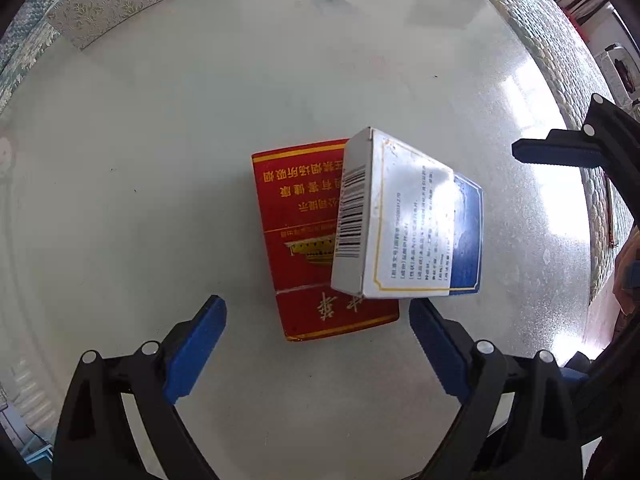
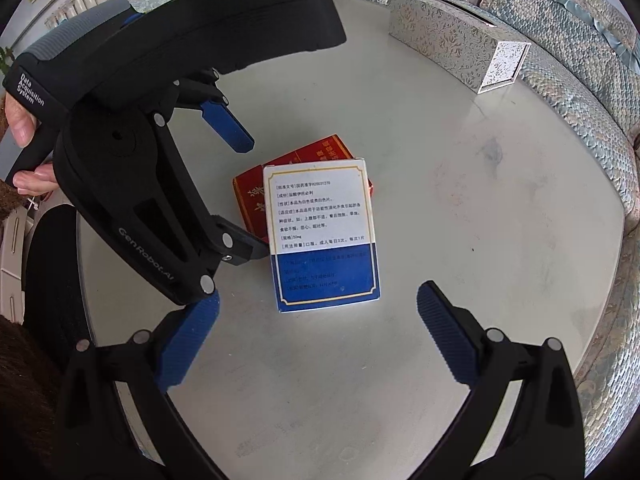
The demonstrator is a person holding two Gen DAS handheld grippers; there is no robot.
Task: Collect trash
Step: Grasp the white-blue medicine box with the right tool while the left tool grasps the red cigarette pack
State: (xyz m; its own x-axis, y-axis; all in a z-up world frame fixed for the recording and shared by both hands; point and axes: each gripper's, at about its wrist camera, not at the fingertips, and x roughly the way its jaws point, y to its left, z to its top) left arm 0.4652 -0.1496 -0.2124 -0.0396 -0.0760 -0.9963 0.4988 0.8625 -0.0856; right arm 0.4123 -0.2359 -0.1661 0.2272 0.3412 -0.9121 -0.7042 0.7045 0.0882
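We see both the left claw [image 1: 318, 312] and right claw [image 2: 318, 300] spread wide, empty, flanking the white-and-blue box [image 2: 322, 236] atop the red cigarette pack [image 1: 298, 236] on the worktop [image 1: 160, 140].

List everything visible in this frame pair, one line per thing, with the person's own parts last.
Medicine box: one, white and blue, lying partly on top of the red pack.
Cigarette pack: one, red with gold print, flat at the table's middle.
Patterned box: one, silver-grey floral, at the table's far edge.
Table: one, round, pale and glossy.
Sofa: one, pale blue-green, curving around the table.
Left gripper: black with blue pads, jaws open.
Right gripper: same, jaws open.
Hand: one, holding the left gripper.
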